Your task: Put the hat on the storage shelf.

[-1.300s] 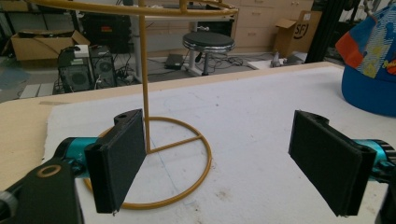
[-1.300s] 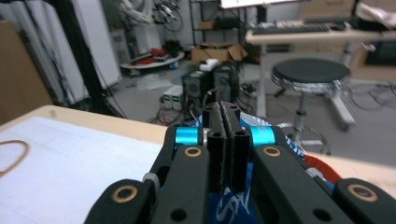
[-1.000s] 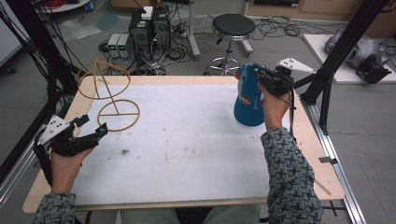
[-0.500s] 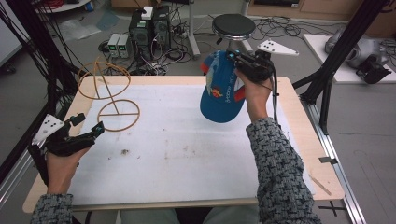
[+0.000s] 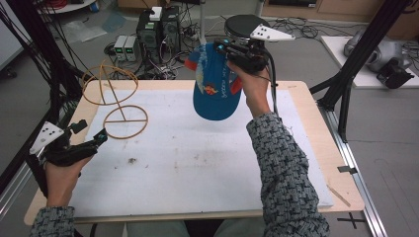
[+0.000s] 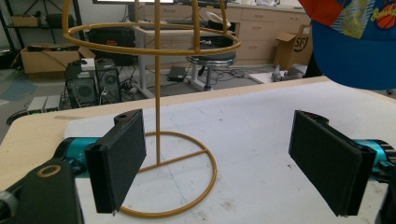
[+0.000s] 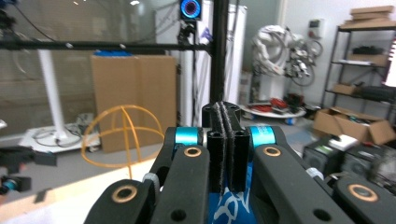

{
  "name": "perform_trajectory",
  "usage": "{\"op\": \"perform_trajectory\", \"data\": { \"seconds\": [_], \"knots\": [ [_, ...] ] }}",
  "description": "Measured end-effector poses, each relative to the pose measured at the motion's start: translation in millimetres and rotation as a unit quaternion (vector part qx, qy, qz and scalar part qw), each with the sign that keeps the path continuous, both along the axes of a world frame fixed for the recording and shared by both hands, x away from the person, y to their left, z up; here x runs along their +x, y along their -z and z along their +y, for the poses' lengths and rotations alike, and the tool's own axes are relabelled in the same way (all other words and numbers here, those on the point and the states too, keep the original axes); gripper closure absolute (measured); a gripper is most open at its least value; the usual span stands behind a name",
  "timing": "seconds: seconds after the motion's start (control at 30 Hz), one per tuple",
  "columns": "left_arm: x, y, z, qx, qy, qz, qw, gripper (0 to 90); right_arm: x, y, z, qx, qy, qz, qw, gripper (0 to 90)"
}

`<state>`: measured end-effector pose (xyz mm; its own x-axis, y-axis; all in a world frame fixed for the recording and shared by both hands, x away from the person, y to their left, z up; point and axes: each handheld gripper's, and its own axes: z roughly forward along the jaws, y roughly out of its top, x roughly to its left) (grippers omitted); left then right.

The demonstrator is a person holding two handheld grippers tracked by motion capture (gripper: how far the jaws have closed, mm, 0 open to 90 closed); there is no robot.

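A blue cap with red and orange patches hangs above the table's far middle, held at its top edge by my right gripper, which is shut on it. In the right gripper view the jaws press together on blue fabric. A yellow wire hat stand rises at the table's far left; its round base and post stand just ahead of my left gripper. That left gripper rests low at the table's left edge, open, with nothing between its pads. The cap's brim shows at the upper right of the left gripper view.
A white mat covers most of the wooden table. Black frame posts stand at both sides. Behind the table are a stool, computer boxes and cables on the floor.
My right gripper has carried the cap up and leftward from the table's far right toward the far middle. The left gripper has stayed almost still.
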<state>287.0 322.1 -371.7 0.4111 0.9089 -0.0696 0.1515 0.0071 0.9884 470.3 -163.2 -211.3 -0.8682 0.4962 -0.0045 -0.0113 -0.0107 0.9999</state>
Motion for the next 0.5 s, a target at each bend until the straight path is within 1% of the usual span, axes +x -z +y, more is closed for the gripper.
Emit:
{"op": "perform_trajectory", "data": {
  "seconds": [0.03, 0.1, 0.13, 0.17, 0.3, 0.33, 0.37, 0.4, 0.5],
  "knots": [
    [-0.7, 0.0, 0.3, -0.001, -0.001, 0.0, 1.0, 19.1, 0.9, -2.0, 2.7, 0.002, -0.007, 0.002, 1.0, 89.4],
    [-1.7, -0.2, 1.3, -0.001, -0.001, 0.0, 1.0, 19.1, 1.9, -3.8, 4.9, 0.0, -0.012, 0.001, 0.9999, 89.4],
    [-2.4, -0.3, 2.0, -0.001, -0.003, 0.0, 1.0, 19.1, 2.3, -5.7, 8.0, 0.002, -0.015, -0.005, 0.9999, 89.4],
    [-3.2, -0.4, 2.5, -0.003, -0.004, -0.001, 1.0, 19.1, 4.4, -9.7, 15.1, 0.011, -0.028, -0.003, 0.9995, 89.4],
    [-6.4, -1.1, 3.9, -0.001, -0.005, -0.001, 1.0, 19.1, 6.9, -16.3, 29.7, 0.008, -0.042, -0.005, 0.9991, 89.4],
    [-7.2, -1.2, 4.0, -0.002, -0.006, -0.002, 1.0, 19.1, 6.9, -16.3, 29.7, 0.008, -0.042, -0.005, 0.9991, 89.4],
    [-8.2, -1.3, 4.4, -0.002, -0.007, -0.001, 1.0, 19.1, 7.3, -19.8, 37.9, 0.011, -0.049, -0.005, 0.9987, 89.4],
    [-9.2, -1.5, 5.3, 0.0, -0.007, -0.002, 1.0, 19.1, 7.3, -19.8, 37.9, 0.011, -0.049, -0.005, 0.9987, 89.4],
    [-12.3, -1.8, 8.2, -0.002, -0.011, -0.002, 0.9999, 19.1, 8.1, -24.6, 49.6, 0.014, -0.06, -0.005, 0.9981, 89.4]
  ]
}}
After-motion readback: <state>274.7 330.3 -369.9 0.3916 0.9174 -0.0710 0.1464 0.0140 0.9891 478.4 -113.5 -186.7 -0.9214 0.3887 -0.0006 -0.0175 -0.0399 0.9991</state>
